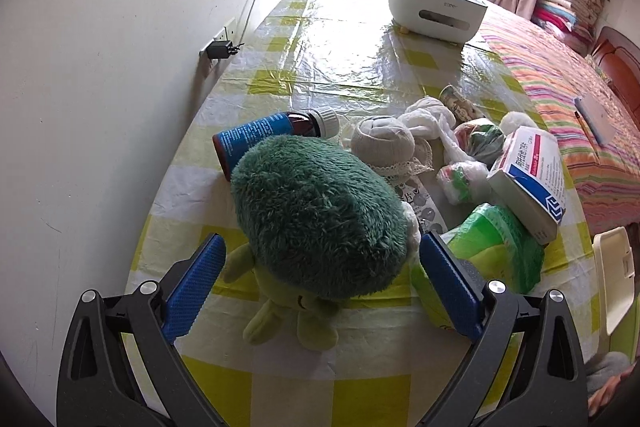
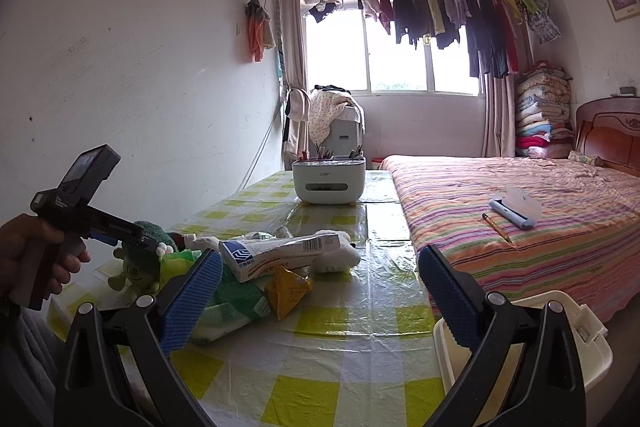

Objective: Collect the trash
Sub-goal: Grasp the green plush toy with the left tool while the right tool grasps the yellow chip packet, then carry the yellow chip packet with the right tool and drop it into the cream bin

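My left gripper (image 1: 322,267) is open, its blue pads (image 1: 200,287) standing either side of a green plush toy (image 1: 316,215) without clear contact. Behind the toy lies a heap of trash: a brown bottle with a blue label (image 1: 272,135), a balled white sock (image 1: 382,143), crumpled tissue (image 1: 428,115), a medicine box (image 1: 528,183) and a green packet (image 1: 492,247). My right gripper (image 2: 320,291) is open and holds nothing, low over the checked tablecloth (image 2: 320,339). Just beyond it lie a yellow triangular packet (image 2: 290,289) and the medicine box (image 2: 280,251).
A white bin (image 2: 560,339) stands off the table's right edge, below my right finger. A white organizer box (image 2: 328,179) sits at the table's far end. A striped bed (image 2: 520,211) runs along the right, the wall along the left. A hand (image 2: 36,251) grips the left tool.
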Demonstrator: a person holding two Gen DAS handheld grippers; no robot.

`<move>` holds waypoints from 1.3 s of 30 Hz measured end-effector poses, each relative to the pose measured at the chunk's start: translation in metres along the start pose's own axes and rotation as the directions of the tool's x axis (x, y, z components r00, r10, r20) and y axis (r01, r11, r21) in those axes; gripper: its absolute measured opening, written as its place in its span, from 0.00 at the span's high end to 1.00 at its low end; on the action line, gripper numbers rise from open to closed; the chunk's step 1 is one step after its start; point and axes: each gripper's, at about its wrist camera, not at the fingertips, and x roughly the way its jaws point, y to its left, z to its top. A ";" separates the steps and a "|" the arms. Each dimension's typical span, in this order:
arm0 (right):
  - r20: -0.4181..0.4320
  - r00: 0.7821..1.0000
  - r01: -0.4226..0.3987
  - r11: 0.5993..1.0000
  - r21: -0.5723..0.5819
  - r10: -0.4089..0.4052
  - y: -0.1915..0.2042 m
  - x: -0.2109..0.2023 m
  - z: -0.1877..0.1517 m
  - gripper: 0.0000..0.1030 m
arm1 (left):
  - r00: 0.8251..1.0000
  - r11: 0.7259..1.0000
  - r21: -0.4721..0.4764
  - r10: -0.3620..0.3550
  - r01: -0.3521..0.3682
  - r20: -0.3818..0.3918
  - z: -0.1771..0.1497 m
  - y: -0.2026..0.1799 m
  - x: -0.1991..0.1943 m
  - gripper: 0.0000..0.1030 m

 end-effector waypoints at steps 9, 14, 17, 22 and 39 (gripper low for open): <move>-0.106 0.988 -0.113 0.994 -0.008 0.112 0.023 0.033 -0.002 0.07 | 0.991 0.996 0.006 -0.088 0.089 -0.103 0.007 -0.006 0.033 0.17; -0.212 0.964 -0.171 0.985 -0.026 0.161 0.040 0.053 -0.010 0.07 | 0.991 0.994 0.019 -0.105 0.107 -0.079 0.005 -0.010 0.024 0.30; -0.288 0.941 -0.171 0.984 0.039 0.175 0.030 0.072 -0.014 0.07 | 0.989 0.990 0.033 -0.134 0.136 -0.058 0.004 -0.015 0.015 0.32; -0.372 0.913 -0.125 0.983 0.134 0.166 0.013 0.102 -0.018 0.08 | 0.986 0.985 0.064 -0.160 0.157 0.043 0.003 -0.024 -0.015 0.32; -0.558 0.804 -0.085 0.968 0.237 0.207 -0.002 0.189 -0.036 0.61 | 0.918 0.946 0.082 -0.324 0.314 0.227 0.001 -0.056 -0.081 0.31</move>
